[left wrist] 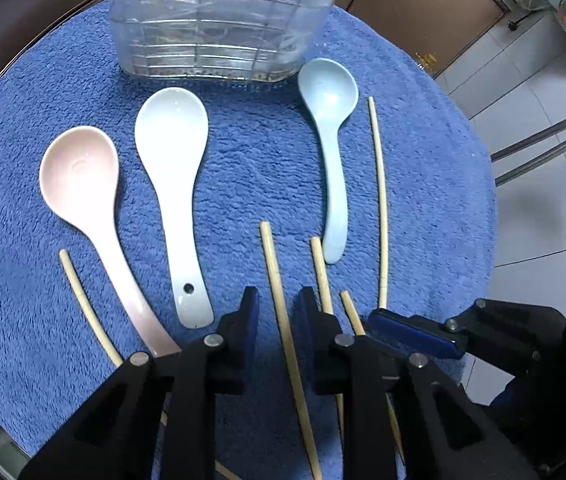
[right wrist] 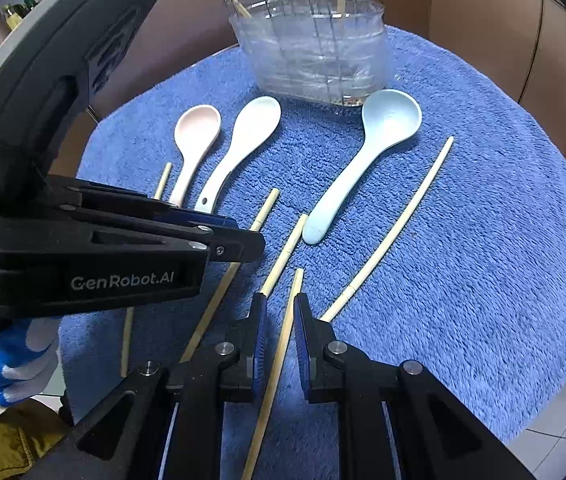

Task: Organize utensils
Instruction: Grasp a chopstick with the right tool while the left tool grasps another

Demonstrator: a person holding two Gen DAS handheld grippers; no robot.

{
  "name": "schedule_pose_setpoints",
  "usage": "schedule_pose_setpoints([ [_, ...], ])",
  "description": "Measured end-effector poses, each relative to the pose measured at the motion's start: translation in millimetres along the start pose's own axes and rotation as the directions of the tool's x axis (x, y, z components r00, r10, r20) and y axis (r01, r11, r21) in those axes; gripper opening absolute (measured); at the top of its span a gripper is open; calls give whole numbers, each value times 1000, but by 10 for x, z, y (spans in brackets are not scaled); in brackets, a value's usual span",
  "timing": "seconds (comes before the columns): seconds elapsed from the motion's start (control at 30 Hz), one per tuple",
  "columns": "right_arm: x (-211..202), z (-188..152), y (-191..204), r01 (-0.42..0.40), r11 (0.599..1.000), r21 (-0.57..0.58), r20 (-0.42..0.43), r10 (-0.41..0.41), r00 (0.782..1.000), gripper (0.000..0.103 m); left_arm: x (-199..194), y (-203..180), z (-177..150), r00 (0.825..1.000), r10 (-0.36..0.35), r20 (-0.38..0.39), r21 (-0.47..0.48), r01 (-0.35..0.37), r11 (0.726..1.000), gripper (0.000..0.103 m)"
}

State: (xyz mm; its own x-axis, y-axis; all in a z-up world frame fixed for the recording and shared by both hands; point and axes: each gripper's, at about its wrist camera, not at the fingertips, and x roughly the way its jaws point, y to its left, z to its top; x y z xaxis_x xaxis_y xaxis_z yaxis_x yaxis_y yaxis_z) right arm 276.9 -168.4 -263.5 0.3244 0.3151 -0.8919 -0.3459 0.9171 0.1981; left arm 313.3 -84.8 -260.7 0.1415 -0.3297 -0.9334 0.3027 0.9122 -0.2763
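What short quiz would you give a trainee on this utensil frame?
1. True or false: the white spoon has a hole in its handle.
2. Which spoon lies rightmost on the blue towel? A pink spoon, B white spoon, C light blue spoon.
3. Fill in: between the open right tongs lies a ____.
Key: 1 true; 2 C; 3 chopstick.

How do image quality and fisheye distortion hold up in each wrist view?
Left wrist: sharp, evenly lit; straight chopstick bows near the edge, glare on the white spoon. Right wrist: sharp centre, clear holder readable; the left hand-held gripper looms large, dark corners vignette.
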Motion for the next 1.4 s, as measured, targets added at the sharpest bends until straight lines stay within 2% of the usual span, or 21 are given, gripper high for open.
schedule_pose_setpoints([
  [0.5, 185, 65, -28, 46, 999, 1, -55, -46, 997, 11, 115, -113, 93, 999, 19, -35, -1, -20, 1000, 16],
  [0.6, 221, 79, 23, 70, 998, -5, -56, -70, 996, 9, 126, -91, 118, 998, 35, -43, -17, -35, 999, 10],
  [0.77, 282, 87, 102, 89, 996, 5, -39, -89, 995, 8, 109, -43, 122, 999, 41, -29, -39, -43, 998, 7],
  [0.9, 234, 66, 84, 50, 998, 44, -5, -50, 999, 6, 56, -60, 53, 999, 31, 20, -37, -31, 999, 6],
  [1.13, -161, -13, 109, 9, 999, 51, 105, -14, 994, 6, -276, -117, -109, 989, 47, 140, 3, -47, 999, 5],
  [1.27, -383, -98, 183, -8, 998, 59, 168, -2, 986, 6, -514, -128, -207, 975, 23, 222, 19, -28, 999, 5],
  [1.4, -612, -228, 171, -32, 996, 84, 239, 11, 971, 6, -752, -146, -317, 951, 21, 307, 35, -33, 999, 5],
])
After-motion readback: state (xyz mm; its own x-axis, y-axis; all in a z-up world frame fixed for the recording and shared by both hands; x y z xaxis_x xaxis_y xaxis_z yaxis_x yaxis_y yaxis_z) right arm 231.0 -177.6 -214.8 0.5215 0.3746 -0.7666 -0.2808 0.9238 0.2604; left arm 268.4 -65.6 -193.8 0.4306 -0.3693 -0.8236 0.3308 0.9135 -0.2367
